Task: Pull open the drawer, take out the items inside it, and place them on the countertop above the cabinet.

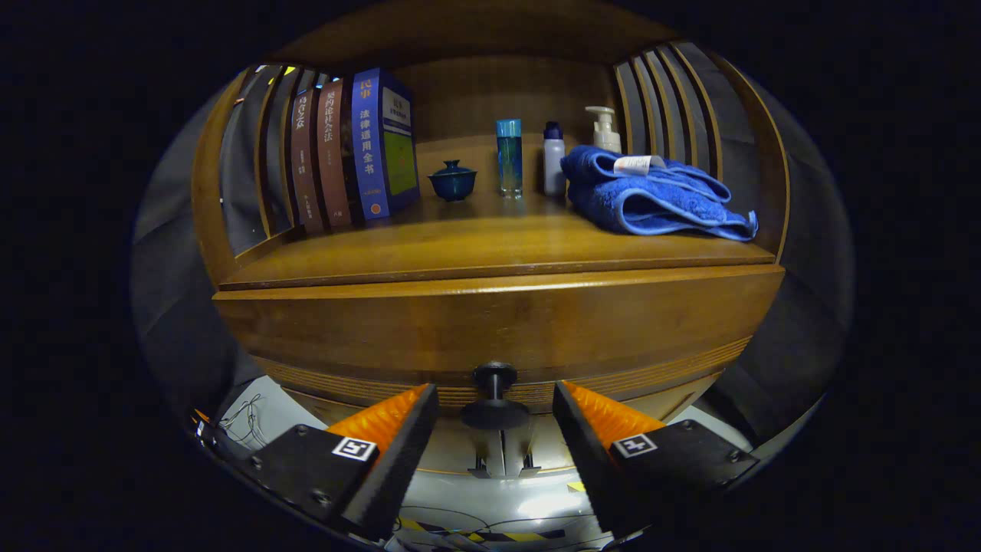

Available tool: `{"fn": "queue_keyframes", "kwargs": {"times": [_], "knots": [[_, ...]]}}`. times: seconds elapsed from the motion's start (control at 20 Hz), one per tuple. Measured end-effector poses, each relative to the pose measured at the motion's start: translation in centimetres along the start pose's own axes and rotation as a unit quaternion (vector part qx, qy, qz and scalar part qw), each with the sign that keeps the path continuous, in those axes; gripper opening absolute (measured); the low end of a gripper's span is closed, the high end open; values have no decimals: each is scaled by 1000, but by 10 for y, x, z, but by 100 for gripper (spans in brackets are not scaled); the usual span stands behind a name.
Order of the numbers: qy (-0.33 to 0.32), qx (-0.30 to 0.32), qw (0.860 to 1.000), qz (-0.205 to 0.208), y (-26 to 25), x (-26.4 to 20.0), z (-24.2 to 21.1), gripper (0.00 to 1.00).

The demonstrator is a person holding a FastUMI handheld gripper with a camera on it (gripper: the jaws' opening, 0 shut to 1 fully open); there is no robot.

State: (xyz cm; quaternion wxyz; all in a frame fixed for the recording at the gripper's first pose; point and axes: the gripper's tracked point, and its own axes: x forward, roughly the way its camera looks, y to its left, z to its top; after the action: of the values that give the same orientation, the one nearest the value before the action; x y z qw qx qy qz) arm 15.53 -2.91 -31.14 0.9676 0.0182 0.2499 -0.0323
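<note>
A wooden cabinet fills the scene, with its drawer front (498, 326) facing me and closed. A dark round knob (495, 395) sticks out low on the drawer front. My gripper (496, 402) is open, its two fingers flanking the knob on either side without touching it. Above the drawer runs the wooden countertop (490, 245). The drawer's inside is hidden.
On the countertop stand several books (352, 153) at the left, a small dark lidded cup (452, 182), a blue bottle (509, 157), a white bottle (553, 157), a pump bottle (605, 129) and a folded blue towel (651, 199). Slatted side walls (667, 100) enclose the shelf.
</note>
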Motion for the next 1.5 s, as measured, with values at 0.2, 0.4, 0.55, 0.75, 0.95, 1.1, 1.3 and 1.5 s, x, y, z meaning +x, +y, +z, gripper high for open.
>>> {"fn": "queue_keyframes", "kwargs": {"times": [0.2,0.4,0.55,0.75,0.95,1.1,1.3,1.5], "knots": [[2,-2,1000,2,2,1,-1,42],[8,-4,1000,2,2,1,-1,32],[13,-7,1000,2,2,-2,-3,32],[24,-11,1000,2,1,-20,-13,32],[36,-10,999,5,0,-45,-26,32],[44,-10,999,8,0,-66,-37,32],[53,-12,998,12,-1,-95,-51,32],[65,-8,998,14,-1,-121,-65,32]]}}
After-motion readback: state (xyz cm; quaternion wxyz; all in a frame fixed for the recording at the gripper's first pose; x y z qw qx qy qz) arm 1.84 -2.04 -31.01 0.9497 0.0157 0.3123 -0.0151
